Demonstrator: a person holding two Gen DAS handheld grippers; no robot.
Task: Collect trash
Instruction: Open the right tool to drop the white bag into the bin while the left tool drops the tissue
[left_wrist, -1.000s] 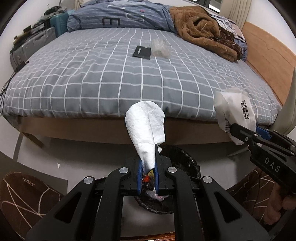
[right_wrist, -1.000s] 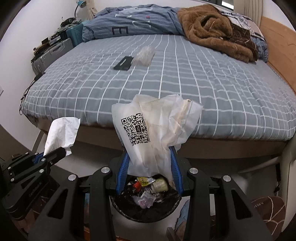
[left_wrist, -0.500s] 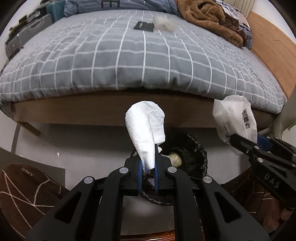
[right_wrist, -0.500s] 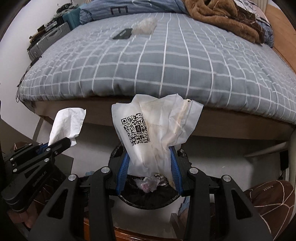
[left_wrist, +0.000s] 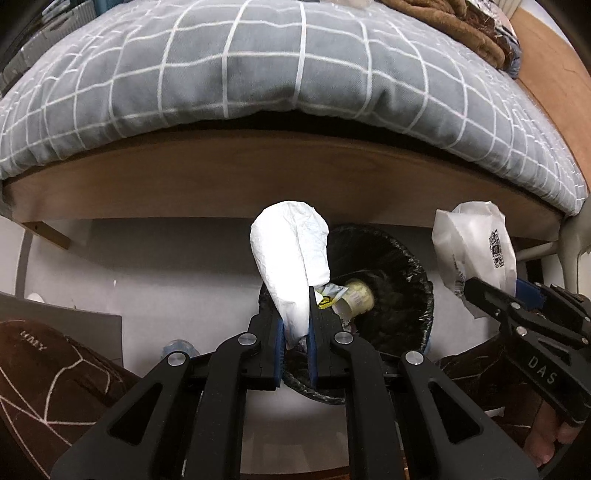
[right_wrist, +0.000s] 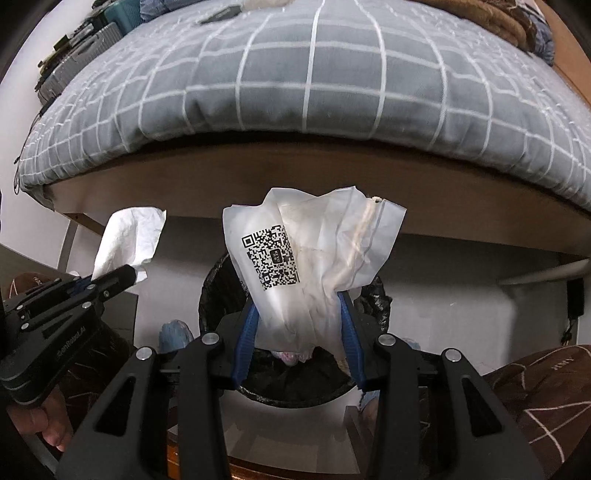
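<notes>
My left gripper (left_wrist: 296, 306) is shut on a white crumpled tissue (left_wrist: 290, 258) and holds it over the near rim of a black-lined trash bin (left_wrist: 391, 280) on the floor. My right gripper (right_wrist: 297, 314) is shut on a white plastic bag with a QR code (right_wrist: 310, 254), held above the same bin (right_wrist: 221, 284). The bin holds a small cup and wrappers (left_wrist: 351, 295). The bag and right gripper also show at the right of the left wrist view (left_wrist: 476, 254). The tissue shows at the left of the right wrist view (right_wrist: 127, 240).
The bed with a grey checked cover (left_wrist: 258, 74) and its wooden frame (left_wrist: 258, 177) stand just behind the bin. Brown slippers (left_wrist: 48, 373) lie on the floor at left and at right (right_wrist: 543, 387). A suitcase (right_wrist: 74, 55) stands at far left.
Both grippers have moved down and forward toward the bin, which now looks larger and closer. Each still holds its trash.
</notes>
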